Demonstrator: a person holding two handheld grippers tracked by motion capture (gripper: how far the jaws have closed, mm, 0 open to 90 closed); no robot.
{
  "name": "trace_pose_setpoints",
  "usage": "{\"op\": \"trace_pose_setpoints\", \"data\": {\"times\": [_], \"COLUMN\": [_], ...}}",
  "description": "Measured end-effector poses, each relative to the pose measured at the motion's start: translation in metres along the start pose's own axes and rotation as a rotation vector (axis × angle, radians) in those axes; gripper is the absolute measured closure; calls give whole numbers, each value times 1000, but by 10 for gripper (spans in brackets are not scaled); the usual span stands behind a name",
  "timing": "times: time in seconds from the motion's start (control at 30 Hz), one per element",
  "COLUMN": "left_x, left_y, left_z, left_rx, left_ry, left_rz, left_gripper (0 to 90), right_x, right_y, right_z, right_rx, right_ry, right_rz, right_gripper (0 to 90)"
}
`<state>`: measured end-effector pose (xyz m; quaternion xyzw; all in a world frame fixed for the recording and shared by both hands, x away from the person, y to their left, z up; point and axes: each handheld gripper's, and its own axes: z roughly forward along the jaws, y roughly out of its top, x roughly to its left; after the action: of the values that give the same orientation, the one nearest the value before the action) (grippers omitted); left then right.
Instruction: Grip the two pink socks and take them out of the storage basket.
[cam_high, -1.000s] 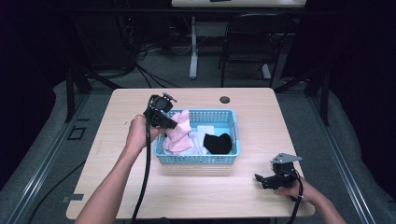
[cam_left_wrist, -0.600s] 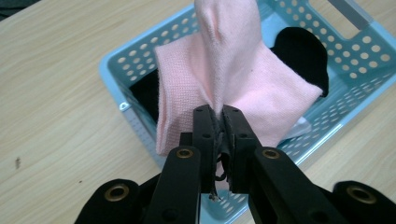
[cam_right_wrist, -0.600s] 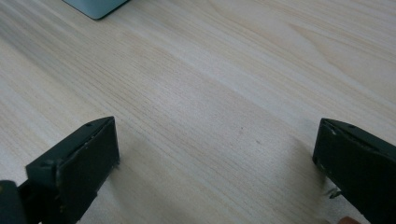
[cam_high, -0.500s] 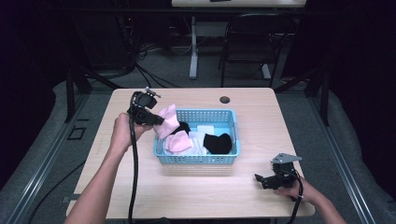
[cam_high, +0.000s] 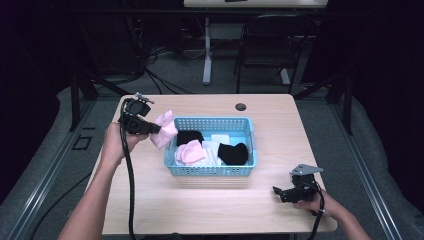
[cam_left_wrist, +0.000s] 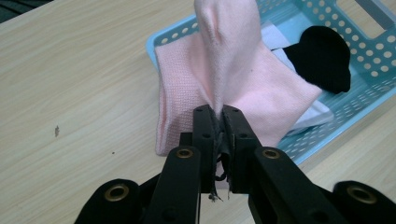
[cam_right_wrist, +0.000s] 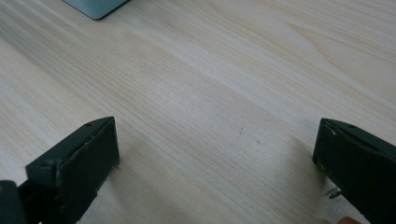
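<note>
pink sock (cam_high: 165, 129) beside basket (cam_high: 210, 170) (black socks (cam_high: 233, 153) inside)

Dark lab: lone wooden table (cam_high: 210, 210), floor cables (cam_high: 165, 75), folding chair (cam_high: 265, 45).

From my seat the high view is soft and low in detail: the pale wooden surface (cam_high: 210, 210) is lit evenly from above while the room around it sinks into near black. The perforated light-blue plastic basket (cam_high: 210, 171) casts a faint shadow towards me. My left gripper view is sharp and bright. My right gripper view is dimmer, its black jaws blurred at the bottom corners.
</note>
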<state>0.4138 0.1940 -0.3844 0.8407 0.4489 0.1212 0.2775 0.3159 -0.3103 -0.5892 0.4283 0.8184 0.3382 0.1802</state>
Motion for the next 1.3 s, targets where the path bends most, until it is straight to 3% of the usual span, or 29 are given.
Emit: {"op": "trace_pose_setpoints", "data": {"times": [0.43, 0.63, 1.0, 1.3], "left_x": [26, 45, 70, 90], "left_y": [-22, -40, -67, -95], "left_z": [-15, -16, -12, 2], "left_rx": [16, 39, 104, 183], "left_ry": [34, 46, 85, 113], "left_rz": [-52, -102, -169, -221], "left_gripper": [847, 846, 846, 846], "right_x": [0, 0, 0, 0], "right_y": [0, 0, 0, 0], "right_z": [0, 0, 0, 0], "right_rx": [0, 0, 0, 1], "right_ry": [-1, -1, -1, -2], "right_rz": [0, 0, 0, 1], "right_gripper": [0, 0, 0, 0]}}
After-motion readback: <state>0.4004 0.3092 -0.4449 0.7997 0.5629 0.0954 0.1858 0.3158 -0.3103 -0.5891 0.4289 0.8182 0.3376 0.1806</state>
